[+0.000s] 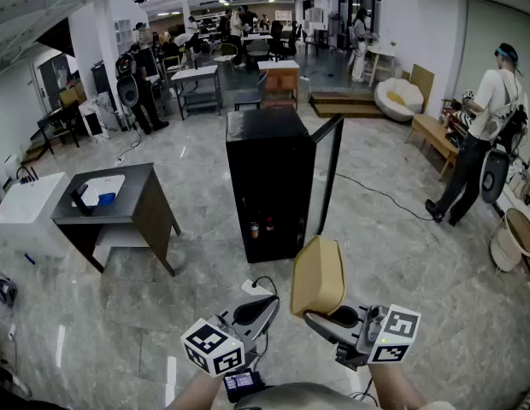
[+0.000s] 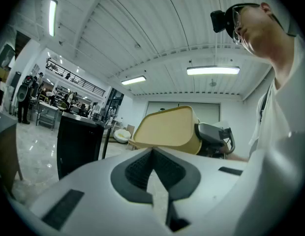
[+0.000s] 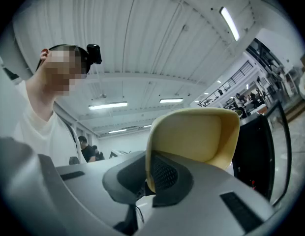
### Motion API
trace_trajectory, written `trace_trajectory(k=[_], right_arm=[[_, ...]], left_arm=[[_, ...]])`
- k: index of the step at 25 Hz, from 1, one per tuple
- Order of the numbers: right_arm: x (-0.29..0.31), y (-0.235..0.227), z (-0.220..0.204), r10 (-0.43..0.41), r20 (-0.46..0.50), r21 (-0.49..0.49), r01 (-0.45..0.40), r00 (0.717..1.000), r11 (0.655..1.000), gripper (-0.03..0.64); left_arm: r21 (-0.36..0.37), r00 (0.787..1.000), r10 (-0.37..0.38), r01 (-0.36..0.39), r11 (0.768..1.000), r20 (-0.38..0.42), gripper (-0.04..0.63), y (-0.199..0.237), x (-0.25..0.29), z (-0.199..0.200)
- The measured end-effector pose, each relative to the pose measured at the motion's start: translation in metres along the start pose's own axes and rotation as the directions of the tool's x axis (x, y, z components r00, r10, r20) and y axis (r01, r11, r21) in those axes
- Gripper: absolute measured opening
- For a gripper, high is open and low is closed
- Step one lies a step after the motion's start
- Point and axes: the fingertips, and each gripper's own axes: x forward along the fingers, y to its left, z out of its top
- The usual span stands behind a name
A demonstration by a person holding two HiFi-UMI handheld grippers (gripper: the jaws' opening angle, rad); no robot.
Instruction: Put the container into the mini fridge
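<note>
A tan plastic container [image 1: 317, 276] stands tilted upward in front of me, its wall pinched between the pads of my right gripper [image 1: 319, 315], which is shut on it. In the right gripper view the container [image 3: 197, 134] rises from the right gripper [image 3: 150, 173], its hollow side facing the camera. My left gripper [image 1: 267, 304] hangs just left of it, shut with nothing held; in its own view the left gripper [image 2: 152, 161] has its pads together, and the container [image 2: 167, 129] shows beyond. The black mini fridge [image 1: 265, 186] stands ahead on the floor, its door [image 1: 326, 178] swung open to the right.
Small bottles [image 1: 261, 227] sit low inside the fridge. A grey table [image 1: 141, 203] and a white cabinet [image 1: 26, 212] stand at left. A cable [image 1: 376, 190] runs across the marble floor. A person [image 1: 483, 135] stands at far right near a basket [image 1: 515, 237].
</note>
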Motion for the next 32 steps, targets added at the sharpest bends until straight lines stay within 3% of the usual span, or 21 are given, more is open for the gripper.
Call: trace_trajectory(k=[4, 11, 17, 22, 27, 32], right_arm=[[-0.025, 0.014, -0.002, 0.018, -0.011, -0.026, -0.018, 1.0, 0.999, 0.029], [-0.059, 0.018, -0.002, 0.058, 0.003, -0.001, -0.058, 0.998, 0.998, 0.029], [-0.061, 0.023, -0.011, 0.115, -0.07, -0.035, -0.118, 0.991, 0.992, 0.029], [-0.049, 0.018, -0.018, 0.147, -0.142, -0.074, -0.158, 0.979, 0.985, 0.029], [-0.037, 0.017, -0.04, 0.153, -0.194, -0.053, -0.166, 0.969, 0.985, 0.031], [0.005, 0.01, -0.045, 0.149, -0.248, -0.12, -0.182, 0.957, 0.976, 0.031]], left_arm=[[-0.065, 0.999, 0.034, -0.035, 0.997, -0.01, 0.054, -0.021, 0.007, -0.022], [-0.013, 0.995, 0.086, -0.087, 0.996, -0.043, 0.054, -0.05, 0.018, -0.029], [-0.014, 0.987, 0.153, -0.154, 0.988, -0.046, 0.054, -0.055, 0.017, -0.032], [-0.001, 0.98, 0.194, -0.194, 0.981, -0.048, 0.054, -0.044, 0.01, -0.035], [-0.05, 0.977, 0.21, -0.211, 0.976, -0.023, 0.054, -0.023, -0.006, -0.049], [0.04, 0.982, 0.187, -0.187, 0.982, 0.009, 0.054, 0.019, -0.018, -0.026]])
